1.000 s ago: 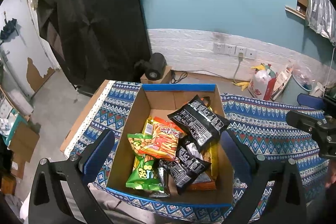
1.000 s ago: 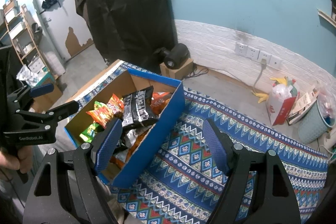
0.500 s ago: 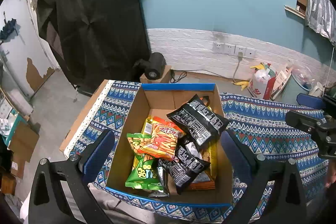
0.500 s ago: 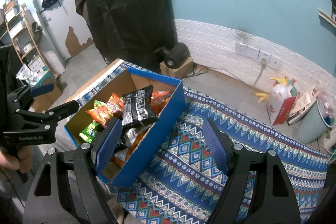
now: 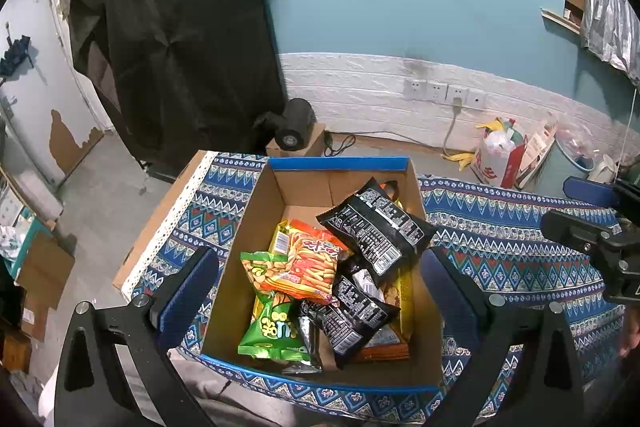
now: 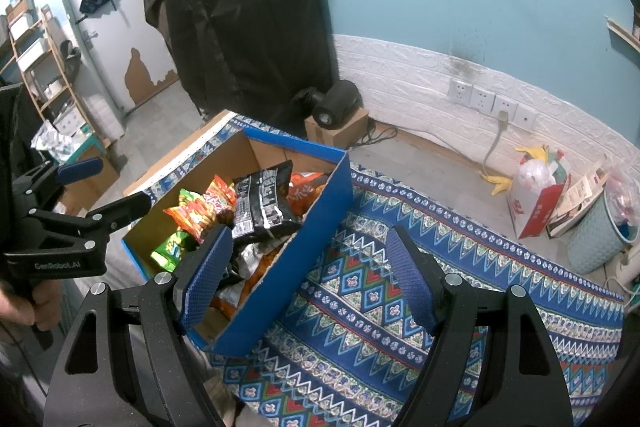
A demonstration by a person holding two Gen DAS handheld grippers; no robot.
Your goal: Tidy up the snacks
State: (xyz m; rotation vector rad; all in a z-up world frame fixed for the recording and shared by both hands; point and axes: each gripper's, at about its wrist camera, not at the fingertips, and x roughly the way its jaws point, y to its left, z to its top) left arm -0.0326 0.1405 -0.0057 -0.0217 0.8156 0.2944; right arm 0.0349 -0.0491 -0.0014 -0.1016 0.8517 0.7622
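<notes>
A cardboard box [image 5: 340,183] with blue outer walls and a plain brown inside sits on a blue patterned cloth [image 5: 508,227], and it is heaped with snack bags: a large black bag [image 5: 376,227] with white print lies tilted on top toward the far right side, an orange-red bag [image 5: 312,259] of stick snacks lies left of it, a bright green bag [image 5: 276,327] sits at the near left, and a second black bag [image 5: 352,311] rests at the near middle over orange and yellow packets. The left gripper [image 5: 320,291] hangs above the box with its jaws spread wide and holding nothing, so the whole pile lies between and just beyond its blue fingers [image 5: 188,287]. The right gripper [image 6: 308,275] is likewise wide open and empty; the box's near right corner sits between its jaws, with the snacks behind its left finger and bare cloth ahead of its right one. Compared with a second ago, almost nothing differs: both grippers keep the same spread and nearly the same place, and the bags lie as they did.
</notes>
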